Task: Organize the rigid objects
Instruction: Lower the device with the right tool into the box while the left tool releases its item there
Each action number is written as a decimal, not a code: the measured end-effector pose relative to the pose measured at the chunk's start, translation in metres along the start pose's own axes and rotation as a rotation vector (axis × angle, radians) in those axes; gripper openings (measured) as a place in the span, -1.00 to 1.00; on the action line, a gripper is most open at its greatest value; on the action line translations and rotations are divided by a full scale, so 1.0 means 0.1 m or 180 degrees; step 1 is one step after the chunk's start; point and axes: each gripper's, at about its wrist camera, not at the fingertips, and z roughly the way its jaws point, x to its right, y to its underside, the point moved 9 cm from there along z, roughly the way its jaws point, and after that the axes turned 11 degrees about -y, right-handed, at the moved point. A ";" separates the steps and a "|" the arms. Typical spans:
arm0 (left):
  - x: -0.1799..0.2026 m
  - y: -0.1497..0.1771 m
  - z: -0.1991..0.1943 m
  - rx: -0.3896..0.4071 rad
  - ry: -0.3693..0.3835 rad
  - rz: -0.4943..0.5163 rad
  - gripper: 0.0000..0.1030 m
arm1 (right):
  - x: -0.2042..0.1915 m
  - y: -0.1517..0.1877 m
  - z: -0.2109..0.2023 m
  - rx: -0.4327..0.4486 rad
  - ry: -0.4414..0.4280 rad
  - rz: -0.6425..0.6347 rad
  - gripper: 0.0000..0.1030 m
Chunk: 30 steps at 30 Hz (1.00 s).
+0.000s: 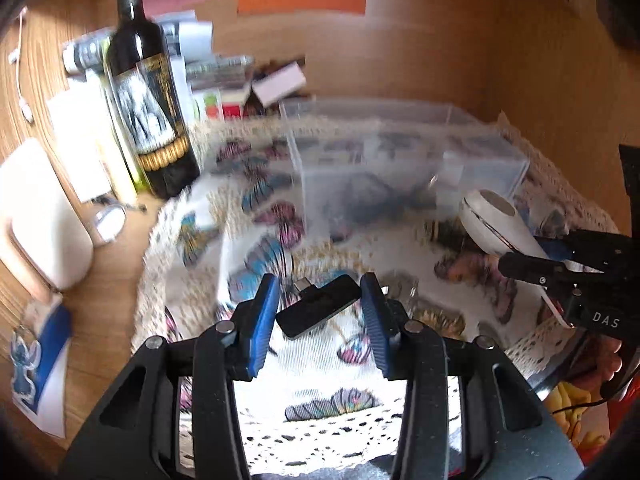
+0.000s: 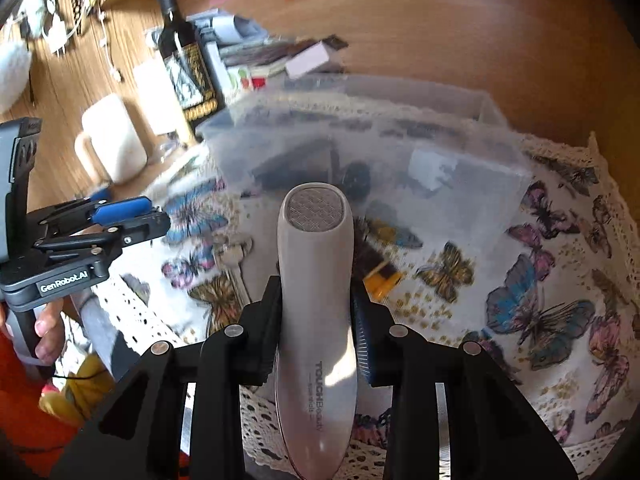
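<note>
Left wrist view: the left gripper (image 1: 320, 300) stands wide, its blue pads either side of a small black adapter (image 1: 319, 306) lying on the butterfly cloth (image 1: 320, 364), not clamped. The clear plastic box (image 1: 404, 148) sits beyond.

Right wrist view: the right gripper (image 2: 316, 320) clamps the white handheld device (image 2: 316, 300), head pointing toward the box (image 2: 460, 128). The wine bottle (image 2: 184, 52) stands at left.

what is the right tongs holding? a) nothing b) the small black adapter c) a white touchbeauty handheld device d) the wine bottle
c: in the right wrist view the right tongs are shut on the white TouchBeauty device, both pads pressed to its sides, while the small black adapter sits between the open left tongs and the wine bottle stands untouched beside the cloth.
</note>
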 end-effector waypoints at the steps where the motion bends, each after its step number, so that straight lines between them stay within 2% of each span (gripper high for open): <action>1: -0.01 -0.07 -0.05 0.0067 0.0003 -0.0015 -0.19 | 0.01 -0.04 -0.05 0.0051 0.0010 0.0001 -0.43; 16: -0.04 -0.94 -0.45 0.0731 0.0101 -0.0150 -0.19 | 0.16 -0.86 -0.61 0.0765 0.0274 -0.0062 -0.43; 23: -0.02 -1.25 -0.35 0.0750 0.0134 -0.0141 -0.19 | 0.19 -1.17 -0.62 0.0957 0.0245 -0.0084 -0.43; 30: 0.10 -1.41 0.01 0.0515 0.0266 -0.0075 -0.19 | 0.27 -1.46 -0.45 0.0966 0.0238 -0.0091 -0.43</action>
